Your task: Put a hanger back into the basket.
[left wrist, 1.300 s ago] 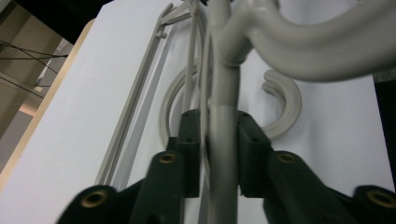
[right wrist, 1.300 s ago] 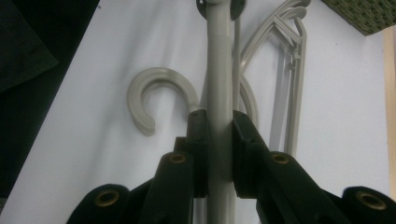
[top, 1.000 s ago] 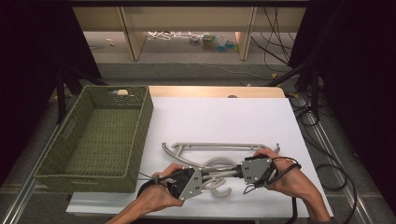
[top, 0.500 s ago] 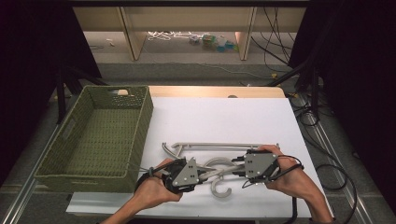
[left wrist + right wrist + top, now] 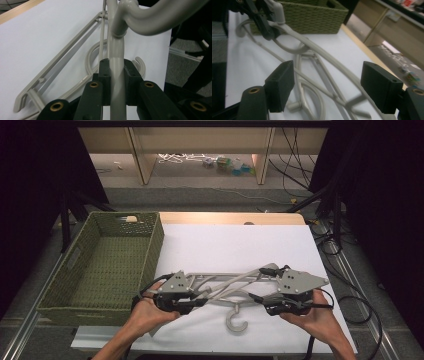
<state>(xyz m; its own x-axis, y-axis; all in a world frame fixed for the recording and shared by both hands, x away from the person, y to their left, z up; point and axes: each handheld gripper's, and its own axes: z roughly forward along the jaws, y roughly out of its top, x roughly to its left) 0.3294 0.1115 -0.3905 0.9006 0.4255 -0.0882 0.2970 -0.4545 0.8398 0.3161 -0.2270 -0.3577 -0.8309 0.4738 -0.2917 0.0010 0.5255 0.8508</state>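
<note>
Hangers of grey plastic lie in a loose tangle at the near middle of the white surface (image 5: 235, 240). The upper hanger (image 5: 235, 281) is tilted, one arm raised off the sheet, and the left tool (image 5: 196, 301) has its jaws clamped on that arm; in the left gripper view the grey bar (image 5: 117, 72) runs straight up between the two black pads (image 5: 104, 75), which press on it from both sides. A second hanger (image 5: 57, 65) lies flat on the sheet beneath, its long bar stretching to the far left in that view. A hook (image 5: 235, 320) points toward the near edge of the surface, between the two hands.

The right tool (image 5: 267, 307) sits at the right end of the tangle with its jaws spread wide and nothing between them; in the right gripper view the pads (image 5: 280, 85) stand well apart, with the hangers' bars crossing the gap below them. The person's right hand (image 5: 312, 312) and left hand (image 5: 147, 312) come in from the near edge.

A green woven basket (image 5: 150, 245) stands on the left, just beside the sheet, near the left tool. Cables (image 5: 360, 305) trail on the right. On the floor beyond the far edge lie small scattered items (image 5: 230, 165) by a wooden shelf unit (image 5: 140, 155).
</note>
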